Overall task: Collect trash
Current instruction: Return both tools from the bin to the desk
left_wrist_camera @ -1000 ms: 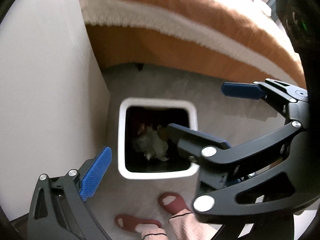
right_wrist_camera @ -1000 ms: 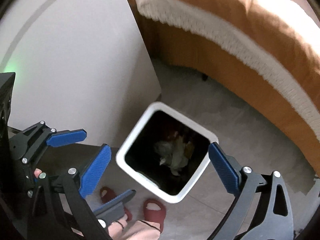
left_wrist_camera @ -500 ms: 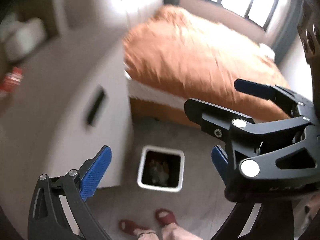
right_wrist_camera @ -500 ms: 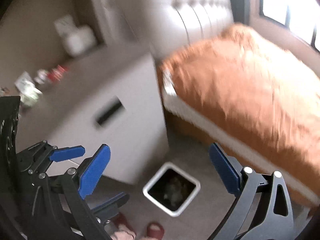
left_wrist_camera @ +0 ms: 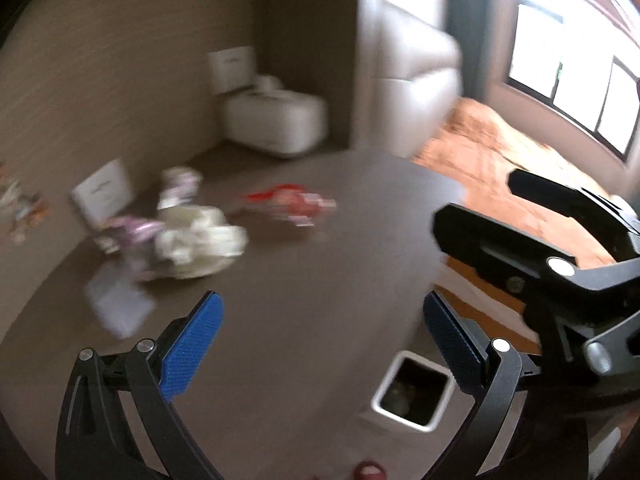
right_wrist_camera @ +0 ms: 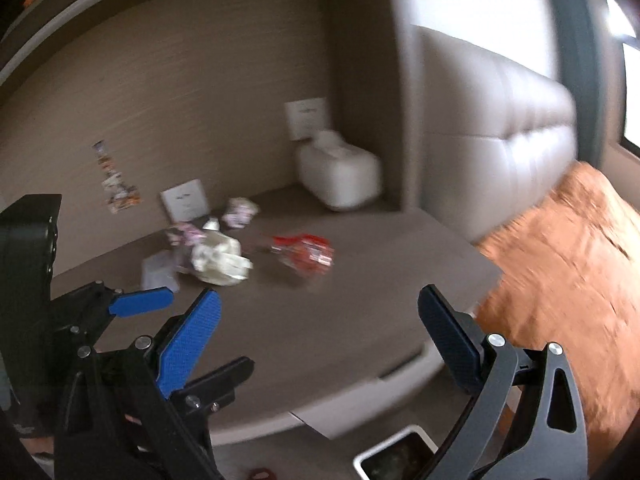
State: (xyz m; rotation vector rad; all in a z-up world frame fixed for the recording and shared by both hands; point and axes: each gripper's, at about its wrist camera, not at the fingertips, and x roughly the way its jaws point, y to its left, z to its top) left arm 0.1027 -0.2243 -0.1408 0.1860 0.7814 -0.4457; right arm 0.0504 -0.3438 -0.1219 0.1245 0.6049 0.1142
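Note:
Trash lies on the brown tabletop (left_wrist_camera: 320,272): a crumpled white wad (left_wrist_camera: 200,240) (right_wrist_camera: 218,260), a red wrapper (left_wrist_camera: 292,202) (right_wrist_camera: 304,250), pink-white wrappers (left_wrist_camera: 132,232) (right_wrist_camera: 240,210) and a flat pale sheet (left_wrist_camera: 118,304) (right_wrist_camera: 158,272). A white bin (left_wrist_camera: 412,394) (right_wrist_camera: 394,456) with trash inside stands on the floor below the table edge. My left gripper (left_wrist_camera: 324,344) is open and empty above the table's near part. My right gripper (right_wrist_camera: 320,332) is open and empty; it shows in the left wrist view (left_wrist_camera: 540,232) at right.
A white tissue box (left_wrist_camera: 276,124) (right_wrist_camera: 340,178) and small white cards (left_wrist_camera: 104,192) (right_wrist_camera: 186,200) stand by the wall. A bed with an orange cover (right_wrist_camera: 568,264) and padded headboard (right_wrist_camera: 500,148) lies right of the table. Slippered feet (left_wrist_camera: 368,470) are at the bottom.
Both grippers have swung up from over the bin on the floor to face the tabletop and its trash. Both stayed open and empty. The bin has dropped to the bottom of both views.

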